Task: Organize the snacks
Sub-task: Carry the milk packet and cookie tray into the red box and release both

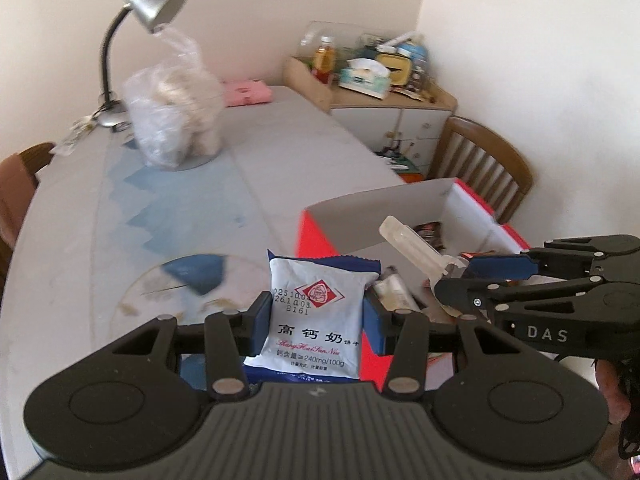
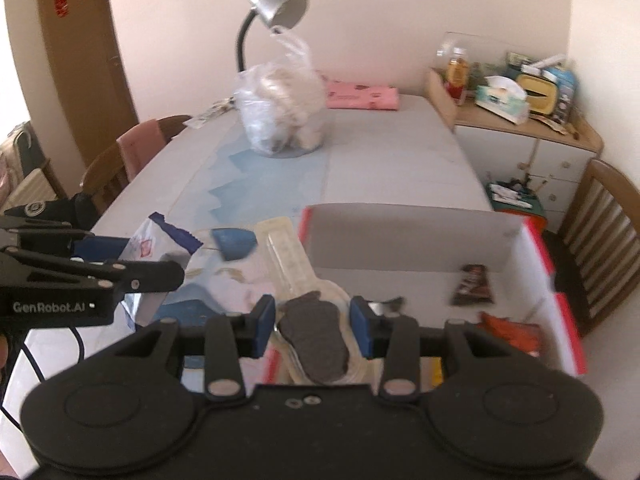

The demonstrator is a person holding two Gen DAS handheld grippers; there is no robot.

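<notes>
My left gripper [image 1: 316, 322] is shut on a white and blue biscuit packet [image 1: 316, 312], held upright just left of the red and white box [image 1: 404, 204]. My right gripper [image 2: 313, 326] is shut on a clear plastic packet with a dark grey spoon-shaped snack [image 2: 308, 320], at the box's near left corner [image 2: 400, 236]. The right gripper also shows in the left wrist view [image 1: 456, 280], with its clear packet [image 1: 412, 244] over the box. The left gripper also shows in the right wrist view [image 2: 160, 260], with the biscuit packet [image 2: 152, 240]. A dark wrapper [image 2: 472, 284] and an orange wrapper [image 2: 512, 332] lie inside the box.
A plastic bag of round things [image 2: 280, 112] and a silver desk lamp [image 2: 272, 12] stand at the table's far end, with a pink packet [image 2: 360, 96] behind. A cluttered cabinet [image 2: 520, 128] is at the right. Wooden chairs [image 2: 608, 232] stand at both sides.
</notes>
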